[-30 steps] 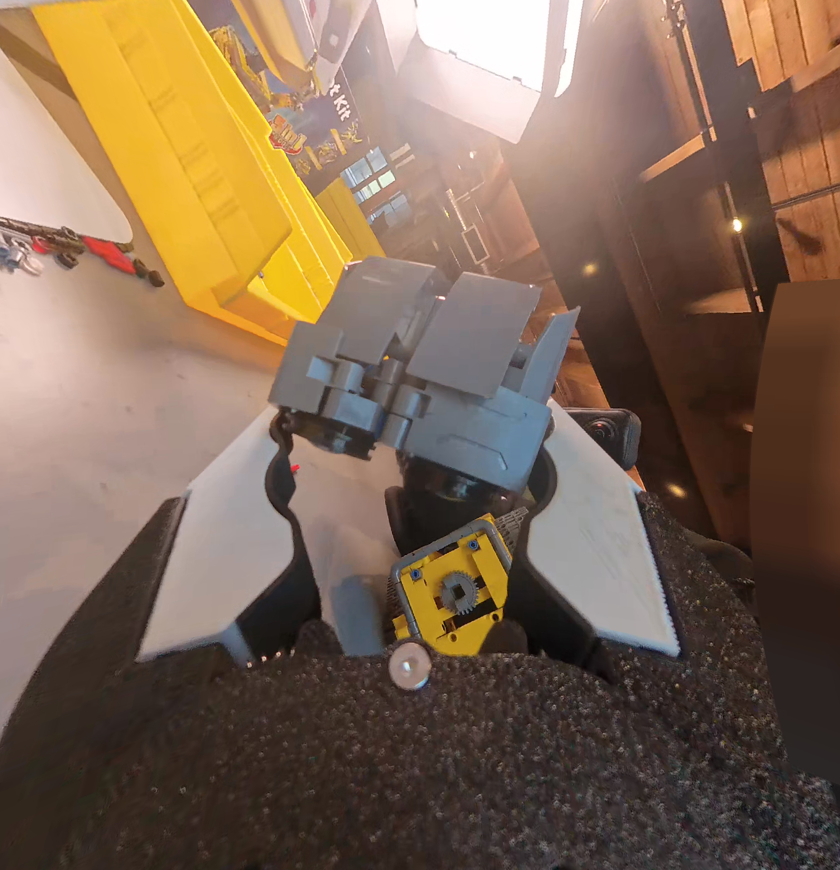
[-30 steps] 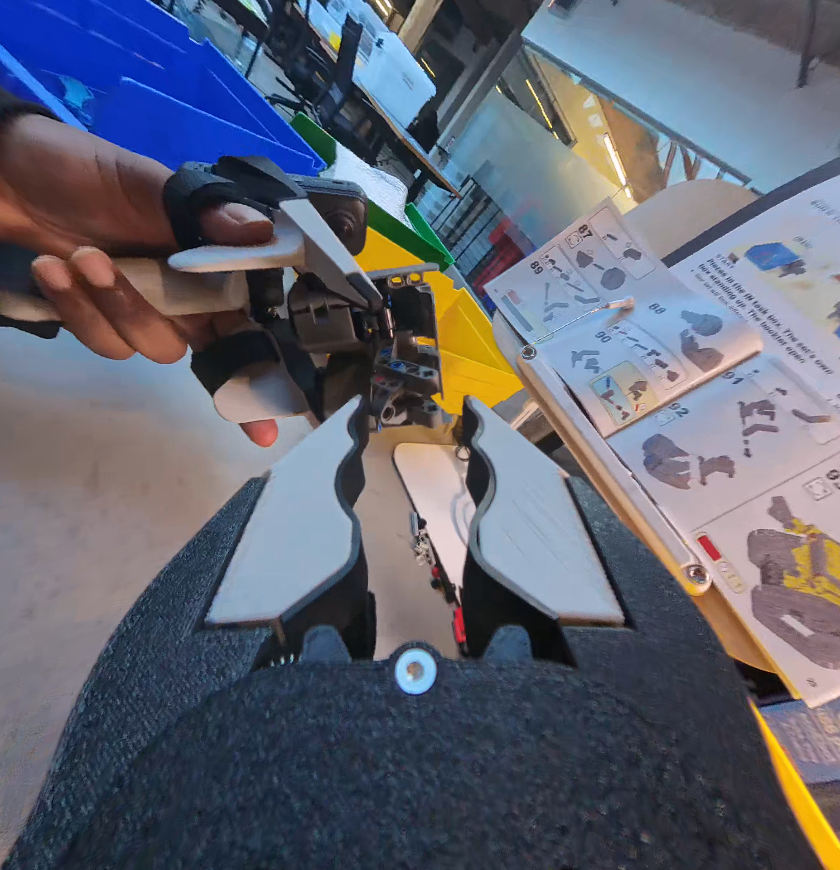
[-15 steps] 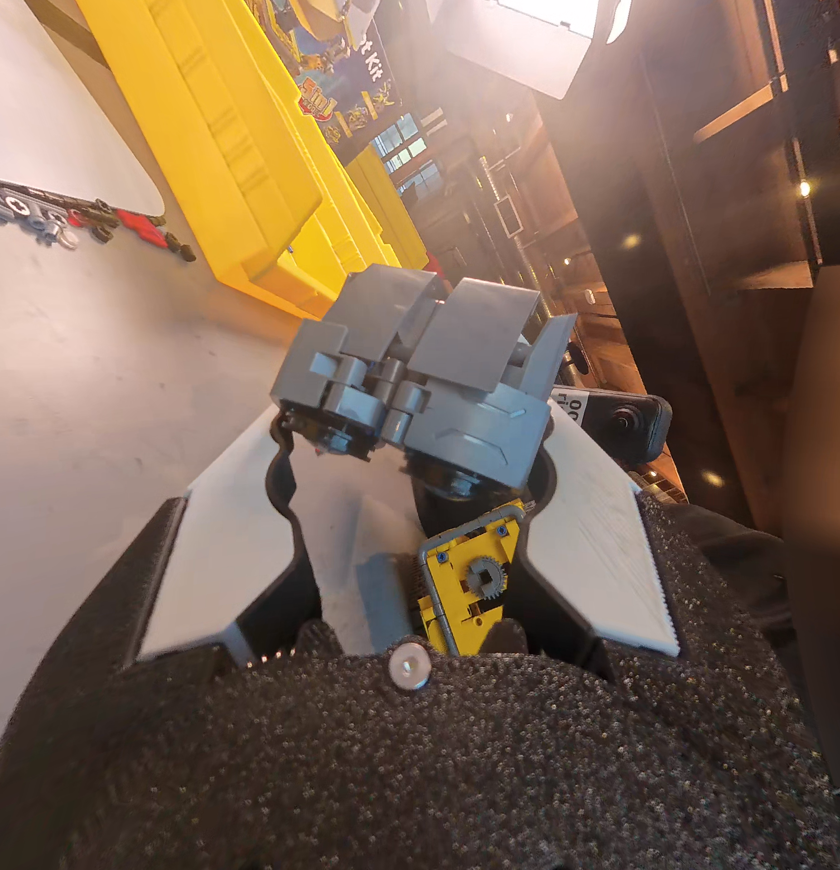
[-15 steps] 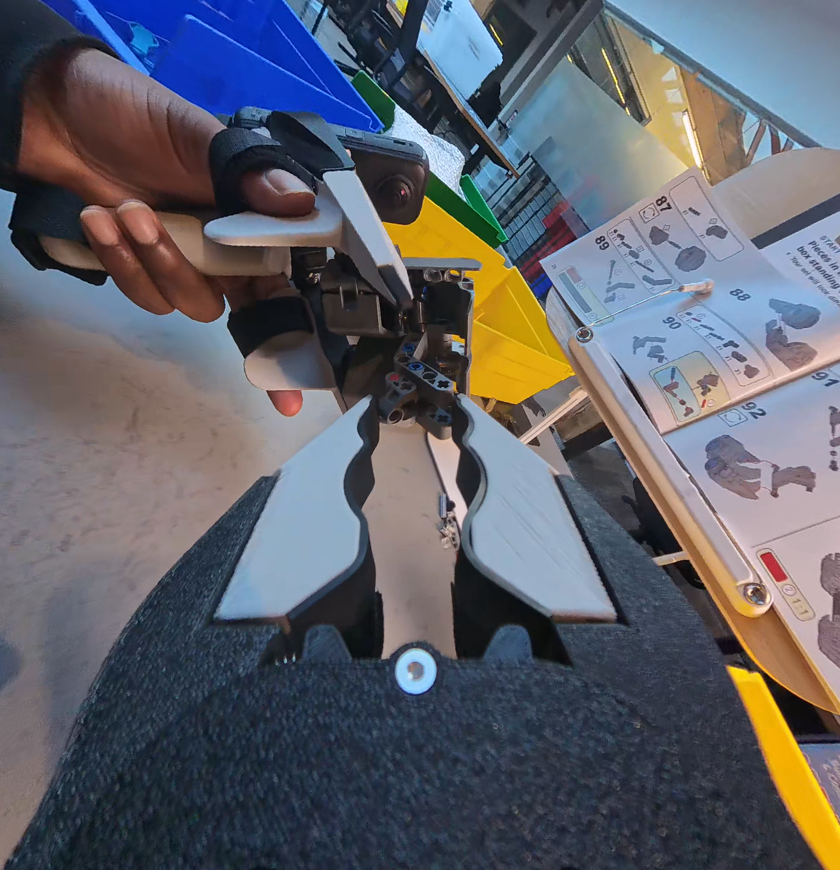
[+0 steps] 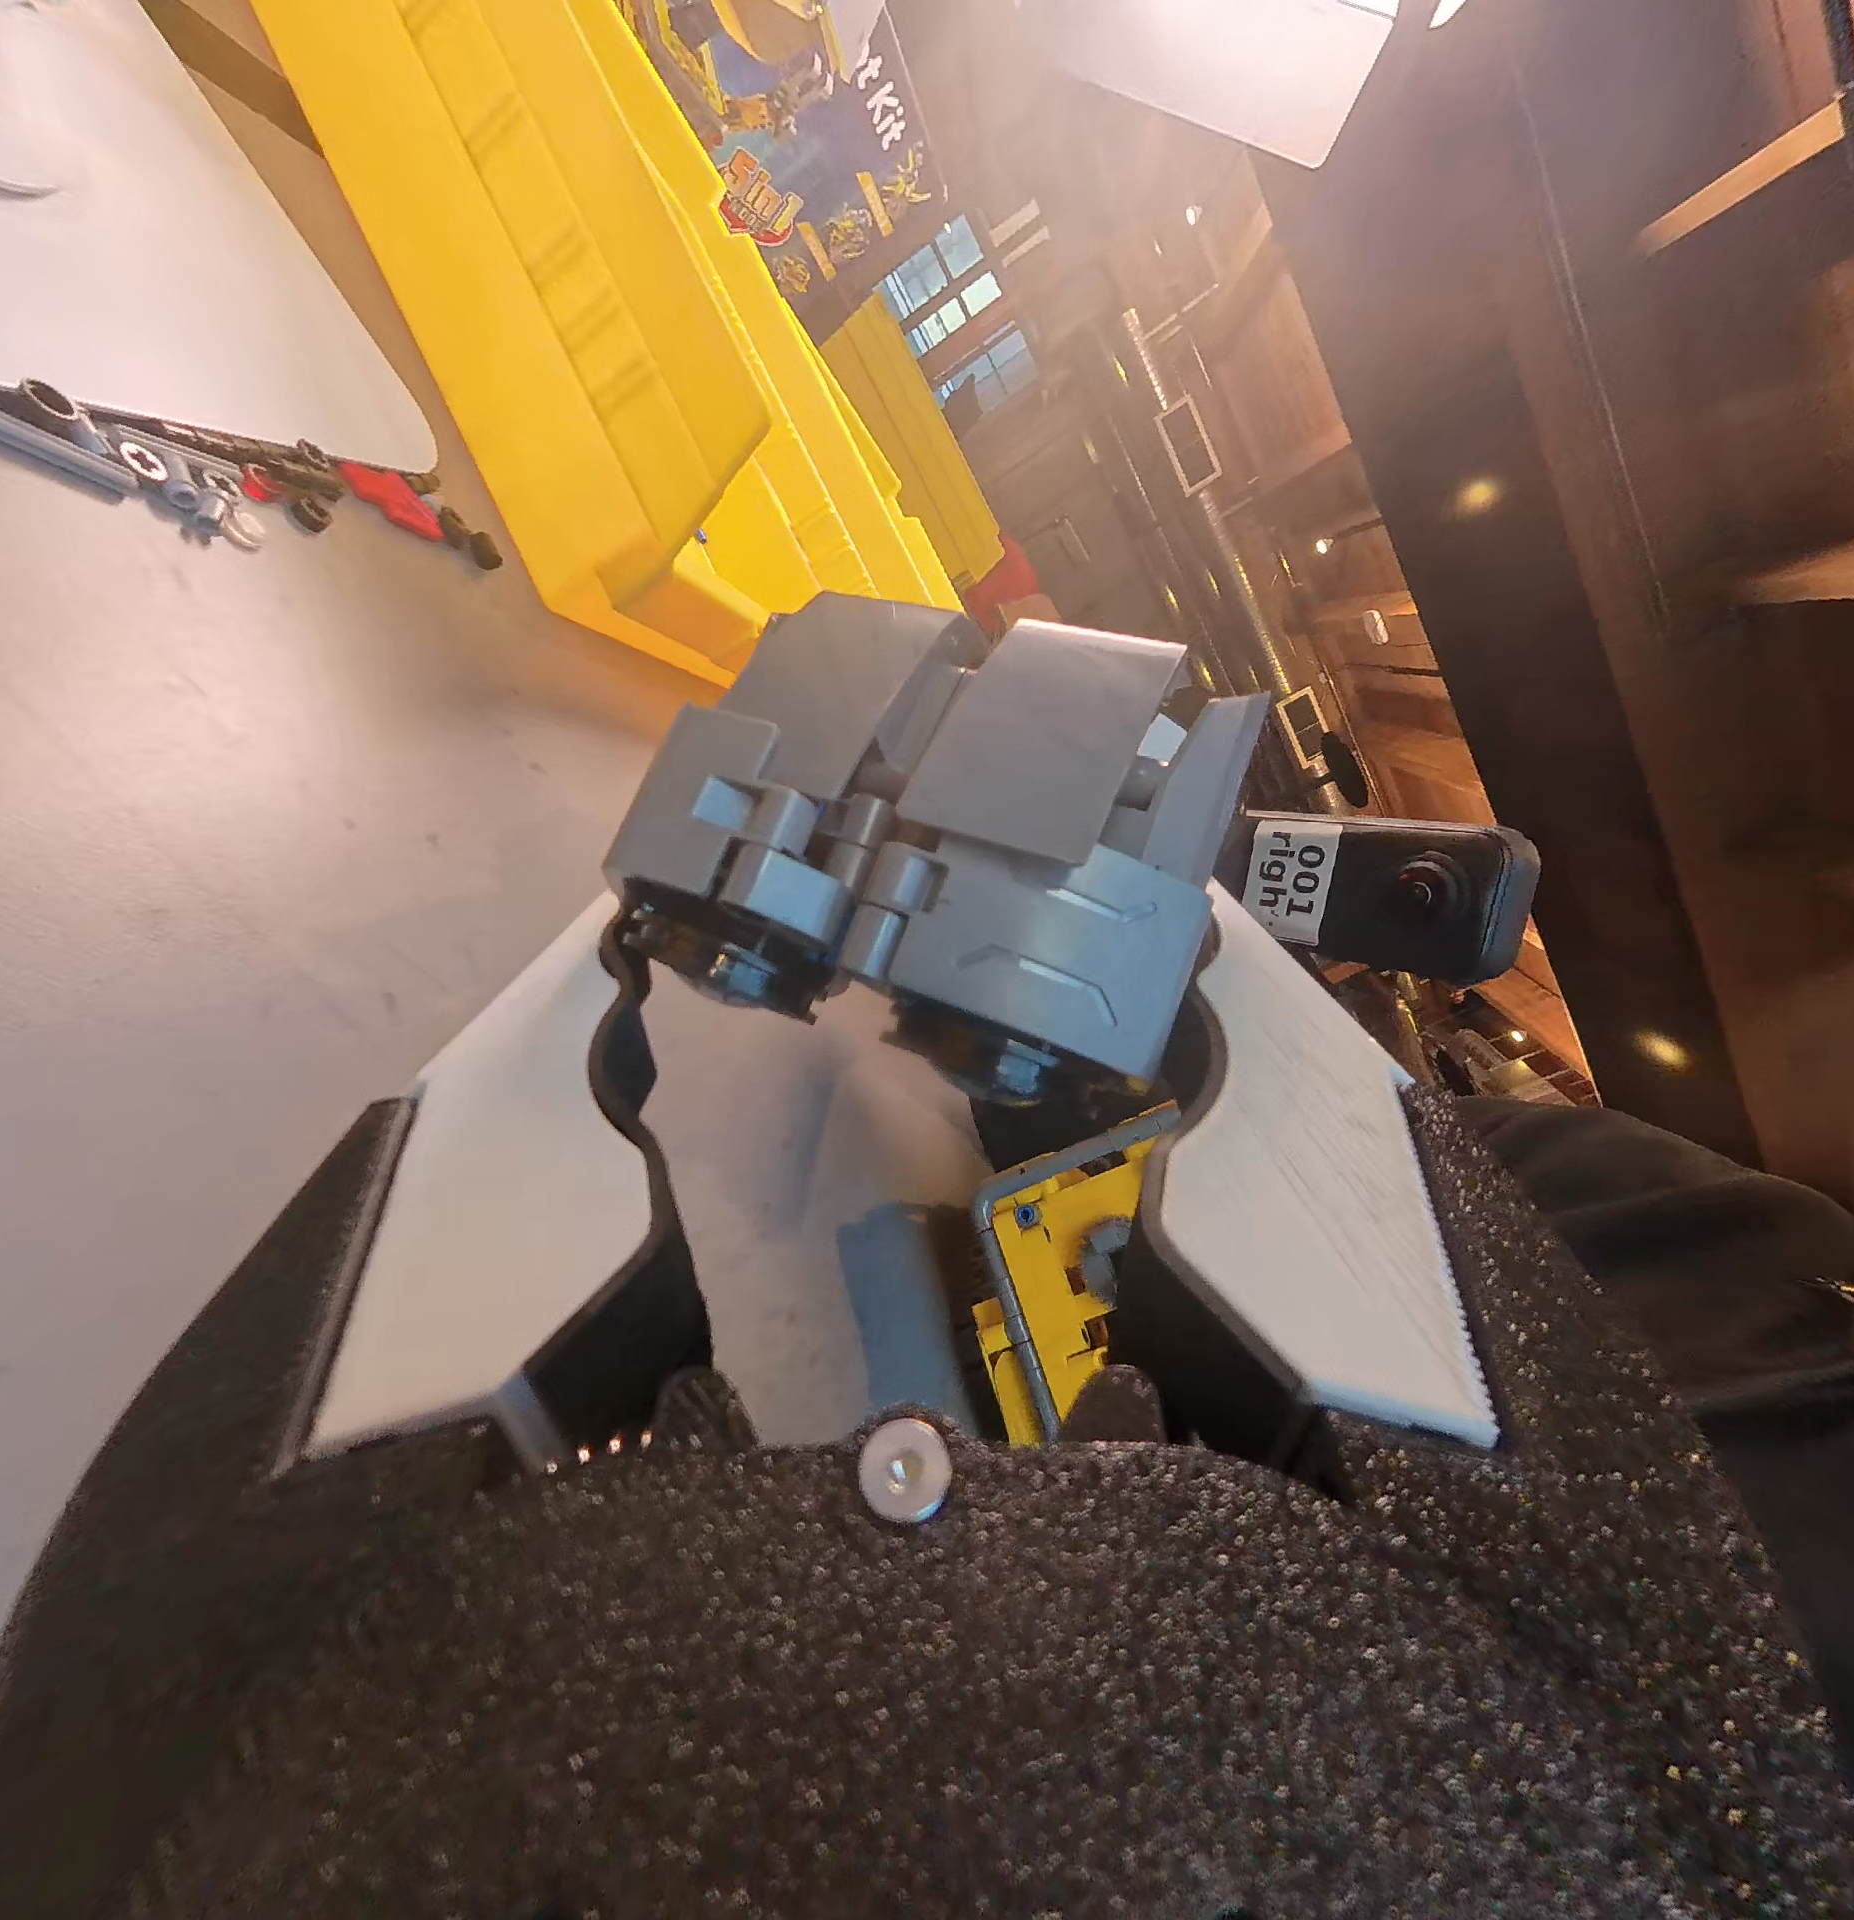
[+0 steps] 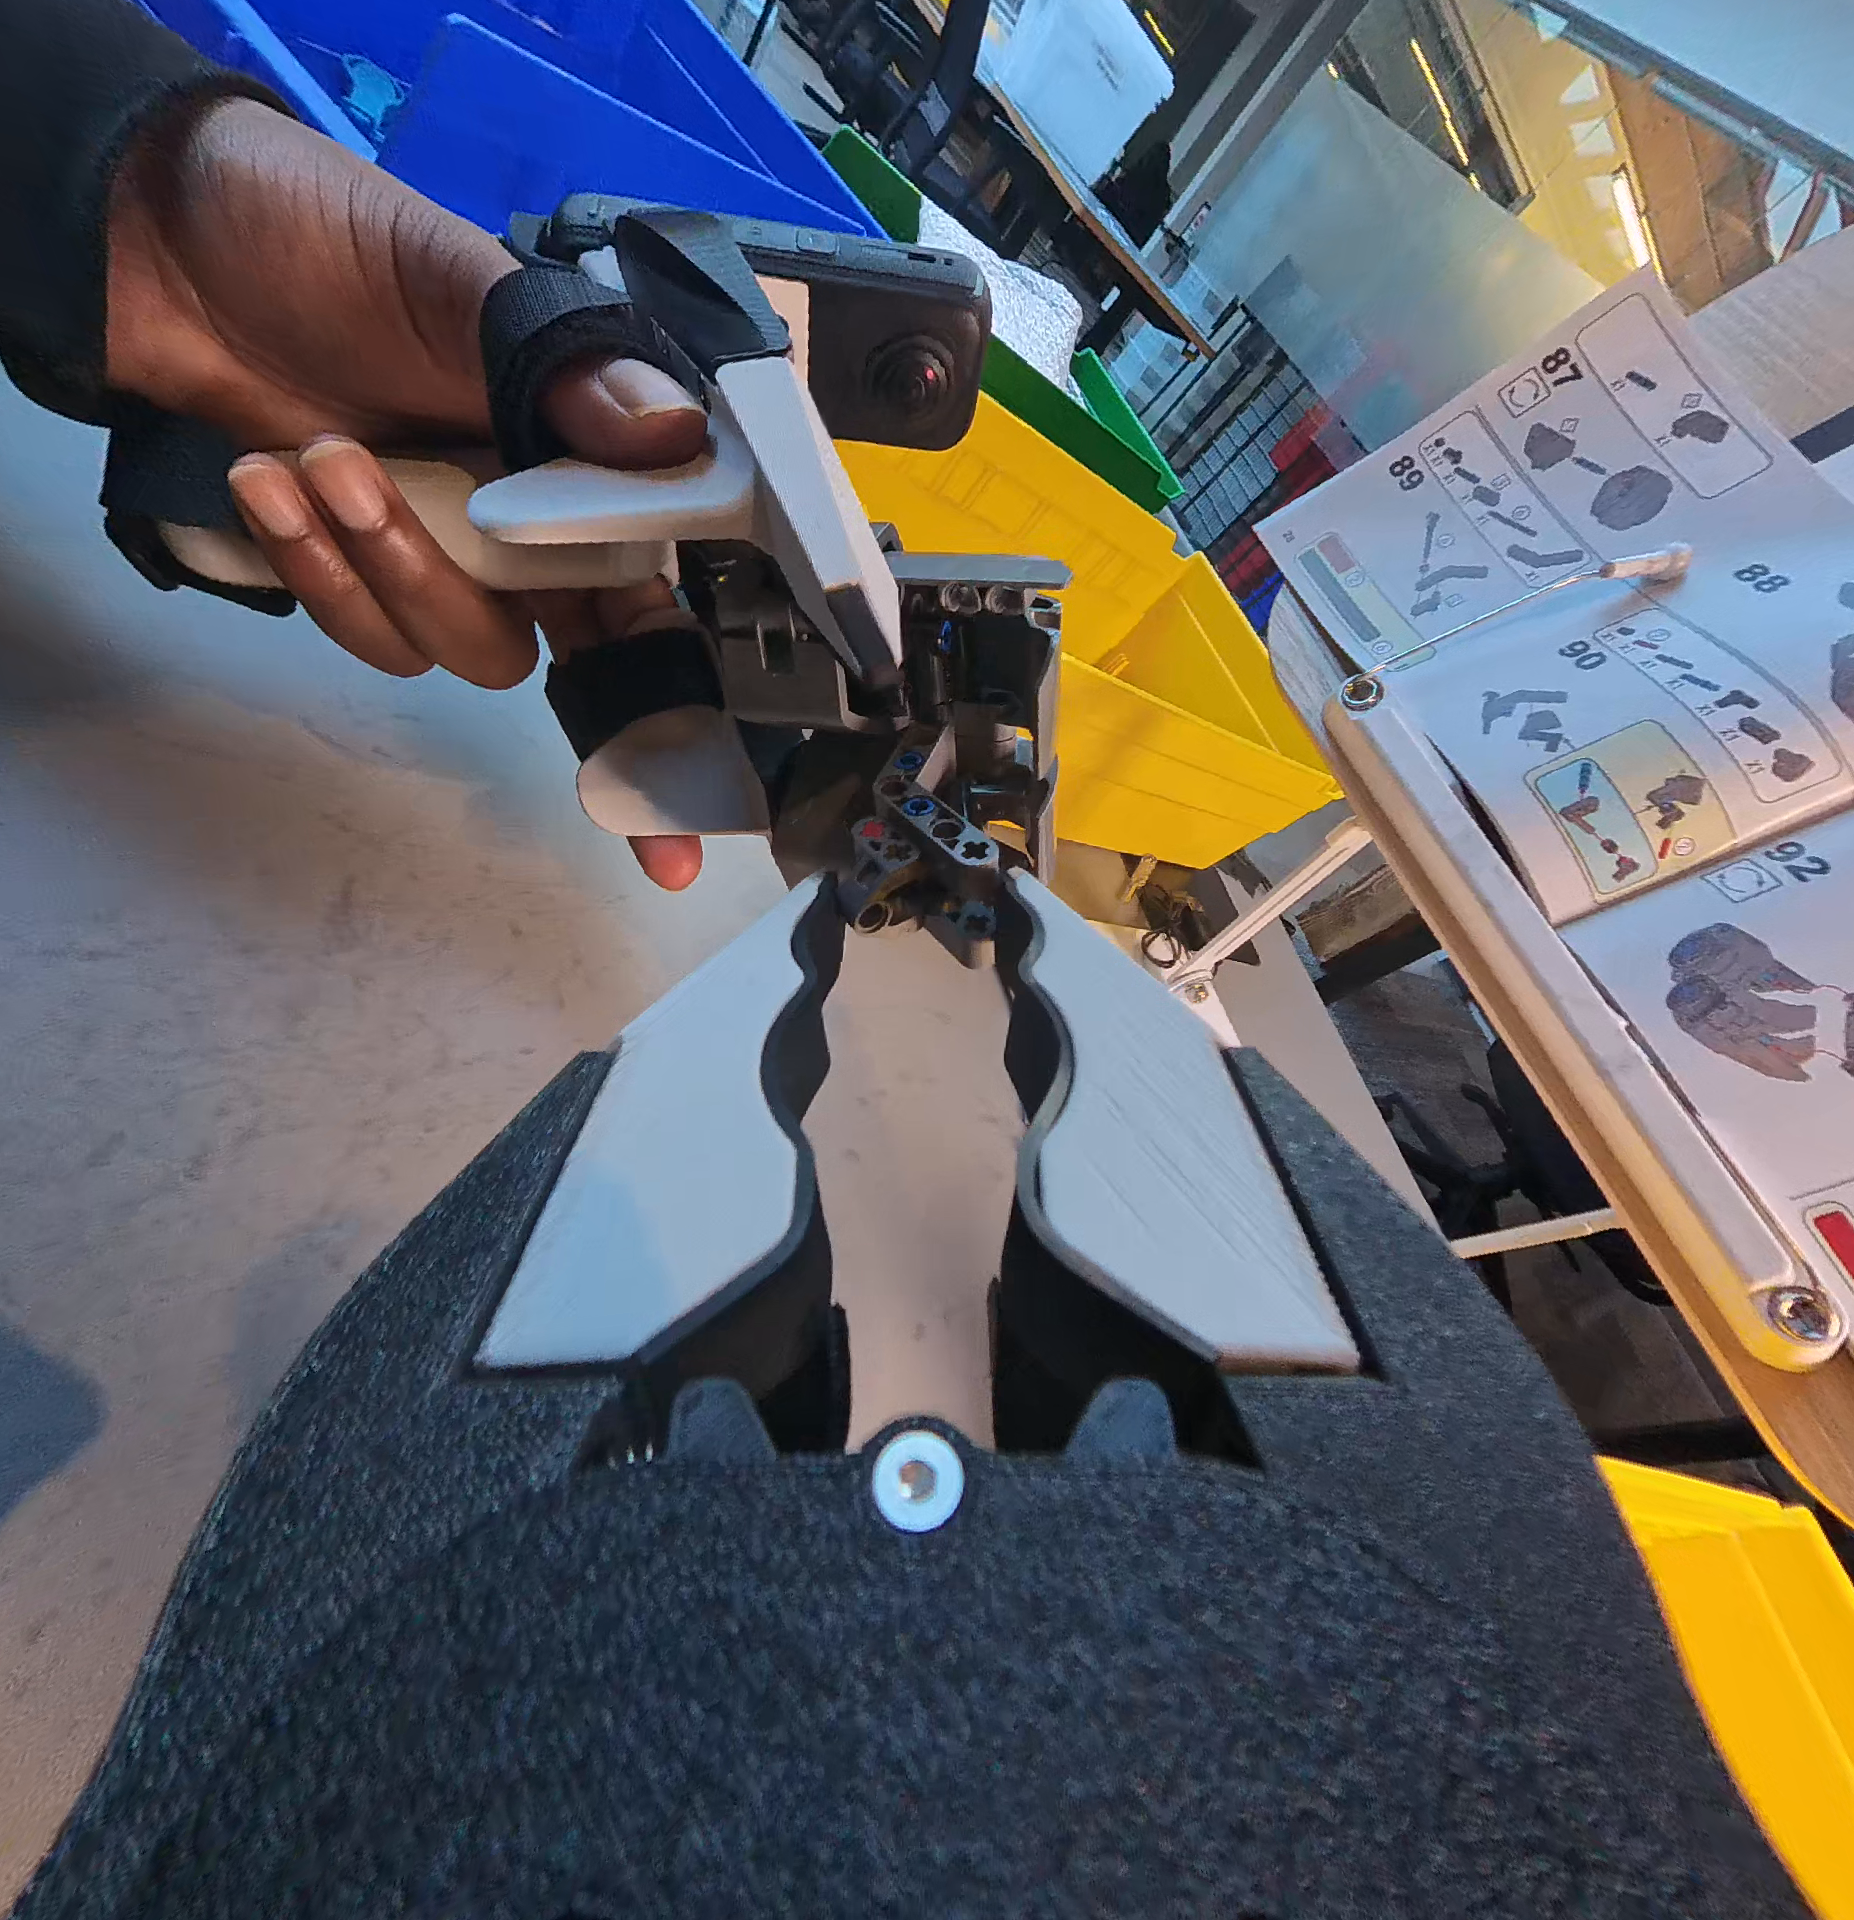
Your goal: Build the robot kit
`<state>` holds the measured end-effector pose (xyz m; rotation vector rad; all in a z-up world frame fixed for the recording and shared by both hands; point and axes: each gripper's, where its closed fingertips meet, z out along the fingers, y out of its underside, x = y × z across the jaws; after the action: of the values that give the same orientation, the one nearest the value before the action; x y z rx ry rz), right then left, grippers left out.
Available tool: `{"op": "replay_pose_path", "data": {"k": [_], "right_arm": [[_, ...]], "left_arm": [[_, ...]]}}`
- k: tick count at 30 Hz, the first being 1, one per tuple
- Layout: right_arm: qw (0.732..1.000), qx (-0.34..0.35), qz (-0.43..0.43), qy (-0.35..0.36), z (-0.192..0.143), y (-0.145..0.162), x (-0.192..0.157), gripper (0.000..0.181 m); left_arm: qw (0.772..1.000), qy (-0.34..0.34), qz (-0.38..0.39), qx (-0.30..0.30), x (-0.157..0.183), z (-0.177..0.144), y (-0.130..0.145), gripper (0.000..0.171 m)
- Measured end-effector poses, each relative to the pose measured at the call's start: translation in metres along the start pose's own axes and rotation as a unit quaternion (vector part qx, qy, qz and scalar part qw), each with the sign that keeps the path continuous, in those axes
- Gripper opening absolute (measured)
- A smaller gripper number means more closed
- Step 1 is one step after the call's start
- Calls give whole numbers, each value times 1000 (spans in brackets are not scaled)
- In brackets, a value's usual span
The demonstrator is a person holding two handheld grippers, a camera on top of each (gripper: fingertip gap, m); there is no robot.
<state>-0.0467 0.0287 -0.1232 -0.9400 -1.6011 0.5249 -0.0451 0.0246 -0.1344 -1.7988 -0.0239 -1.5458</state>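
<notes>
My left gripper (image 5: 907, 940) is shut on a grey brick model (image 5: 933, 831), holding it above the table. A yellow geared part (image 5: 1048, 1288) of the model hangs between my fingers. In the right wrist view a hand (image 6: 279, 343) holds that left gripper (image 6: 850, 717), with the model (image 6: 985, 665) in its fingers. My right gripper (image 6: 918, 894) has its tips on either side of the model's dark beam end (image 6: 928, 831). The right gripper's camera (image 5: 1422, 904) shows just behind the model.
Yellow bins (image 5: 549, 312) stand at the table's far side, with loose small parts (image 5: 279, 488) in a row beside a white sheet (image 5: 175, 260). An open instruction booklet (image 6: 1650, 675) leans on a stand at the right. Blue bins (image 6: 549, 135) and a green bin (image 6: 1058, 405) stand behind. The tips of both grippers are at nearly the same place.
The two grippers have come together. The right gripper's fingers have narrowed, and the model's dark beam end now sits between its tips. The left gripper has kept its hold and tilted.
</notes>
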Motion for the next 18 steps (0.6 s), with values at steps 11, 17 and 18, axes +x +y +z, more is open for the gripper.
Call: {"op": "replay_pose_path", "data": {"k": [11, 17, 18], "right_arm": [[998, 20, 38, -49, -2, -2, -12, 28], [991, 28, 64, -115, -11, 1, -22, 29], [991, 31, 66, -116, -12, 1, -21, 27]], "left_arm": [[1000, 3, 16, -13, -1, -5, -2, 100], [999, 12, 2, -32, -1, -2, 7, 99], [999, 15, -1, -33, -1, 0, 8, 99]]}}
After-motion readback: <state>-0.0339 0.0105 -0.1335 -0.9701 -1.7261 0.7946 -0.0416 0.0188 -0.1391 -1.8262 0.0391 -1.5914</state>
